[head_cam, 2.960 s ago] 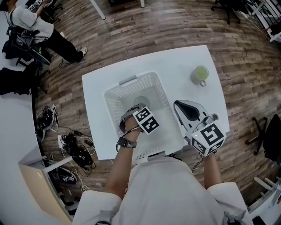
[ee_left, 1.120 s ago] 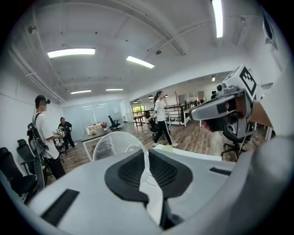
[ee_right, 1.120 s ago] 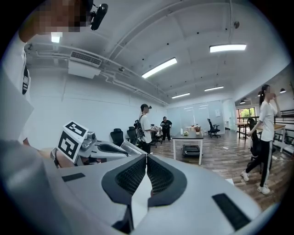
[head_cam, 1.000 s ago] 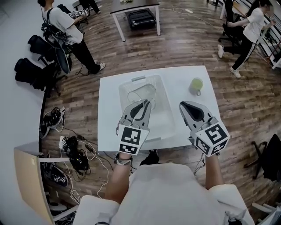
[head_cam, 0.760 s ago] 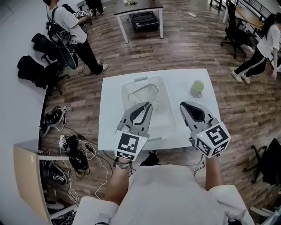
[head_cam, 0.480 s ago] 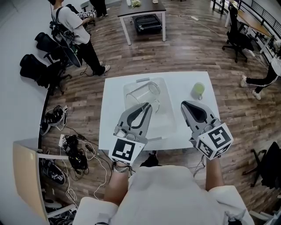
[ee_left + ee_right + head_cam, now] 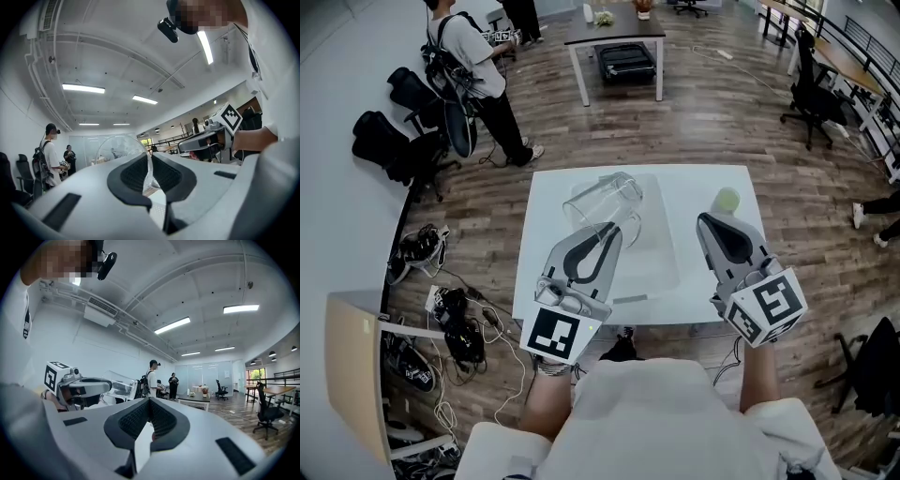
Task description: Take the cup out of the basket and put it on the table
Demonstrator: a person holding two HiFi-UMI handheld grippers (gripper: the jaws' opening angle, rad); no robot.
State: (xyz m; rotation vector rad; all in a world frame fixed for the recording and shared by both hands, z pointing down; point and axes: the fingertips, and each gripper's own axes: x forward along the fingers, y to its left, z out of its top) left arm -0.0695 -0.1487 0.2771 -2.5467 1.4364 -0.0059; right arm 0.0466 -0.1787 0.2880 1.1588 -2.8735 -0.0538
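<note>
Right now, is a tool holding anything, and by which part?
The left tool pinches the clear cup by its rim. The right tool holds nothing.

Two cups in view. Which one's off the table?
The clear transparent cup, gripped by its rim in the left hand-held gripper. The green cup stands on the white table.

Bright, even light falls from long ceiling lamps, which glare white in both gripper views. Fisheye bending curves every edge, dark corners ring the gripper views, and the white table looks nearly washed out
</note>
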